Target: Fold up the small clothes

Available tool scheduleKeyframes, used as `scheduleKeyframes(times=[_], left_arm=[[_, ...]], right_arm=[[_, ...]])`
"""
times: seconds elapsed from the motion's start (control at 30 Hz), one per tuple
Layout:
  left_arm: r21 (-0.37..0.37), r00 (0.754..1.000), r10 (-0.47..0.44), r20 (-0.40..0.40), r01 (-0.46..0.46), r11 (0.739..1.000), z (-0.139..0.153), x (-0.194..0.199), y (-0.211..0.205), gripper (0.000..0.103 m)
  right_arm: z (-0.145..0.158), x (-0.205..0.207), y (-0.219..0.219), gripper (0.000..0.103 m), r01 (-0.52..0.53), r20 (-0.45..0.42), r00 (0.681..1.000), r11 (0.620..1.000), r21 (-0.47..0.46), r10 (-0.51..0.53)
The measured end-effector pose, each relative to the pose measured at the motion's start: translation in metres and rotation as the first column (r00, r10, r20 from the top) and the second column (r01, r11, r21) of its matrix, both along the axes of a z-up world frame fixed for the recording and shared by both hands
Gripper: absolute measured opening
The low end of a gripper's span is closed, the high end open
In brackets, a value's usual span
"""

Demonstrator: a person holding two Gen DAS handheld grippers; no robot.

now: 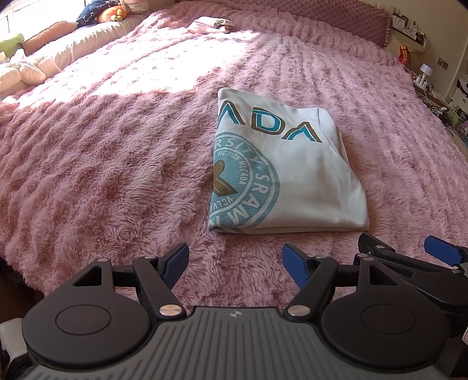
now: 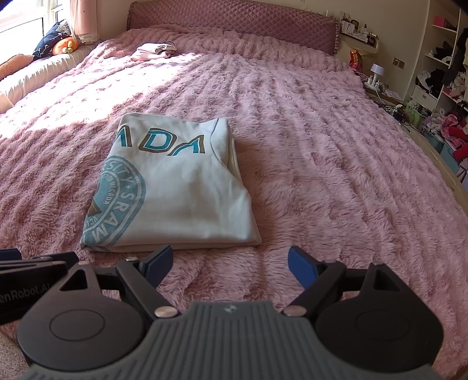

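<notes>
Blue pads (image 1: pixel 175 264) on your left gripper (image 1: pixel 235 263) stand wide apart with nothing between them; the right gripper (image 2: pixel 229 263) is likewise spread and empty. Both hover over the blanket (image 1: pixel 102 175), just short of the near edge of the shirt (image 1: pixel 292 175), touching nothing.

The shirt lies folded into a compact rectangle on the blanket, near the middle of the bed, directly ahead of both grippers. Judged from its layered near edge, the fold is largely complete.

Risks from here:
- Fur pickup. The blanket pile is deep. If you close low at the shirt's edge, you may pinch blanket along with cloth and drag both.
- Layer separation. The near edge shows stacked layers. Gripping only the top one would likely peel the fold open.
- Uneven lift. Raising one corner ahead of the other would skew the rectangle.

Orientation: the long axis runs from the near edge away toward the headboard (image 2: pixel 234 20), leaning slightly rightward in the left view. The lettering sits at the far end, the round emblem at the near left.
</notes>
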State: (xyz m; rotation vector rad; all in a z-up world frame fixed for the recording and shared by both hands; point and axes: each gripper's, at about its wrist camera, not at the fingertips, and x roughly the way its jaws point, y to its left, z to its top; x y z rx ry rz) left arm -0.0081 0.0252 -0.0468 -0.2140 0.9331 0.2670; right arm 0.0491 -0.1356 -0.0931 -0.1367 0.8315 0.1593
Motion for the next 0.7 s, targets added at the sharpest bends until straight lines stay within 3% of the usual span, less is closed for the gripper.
scheduleKeyframes(times=[0.7], left_arm=[[0.02, 1.0, 0.007, -0.021, -0.006, 1.0, -0.0027, 0.003, -0.001, 0.085]], right_arm=[[-0.0052, 0.0029, 0.0007, 0.082, 0.003, -0.016, 1.0, 1.0, -0.005, -0.003]])
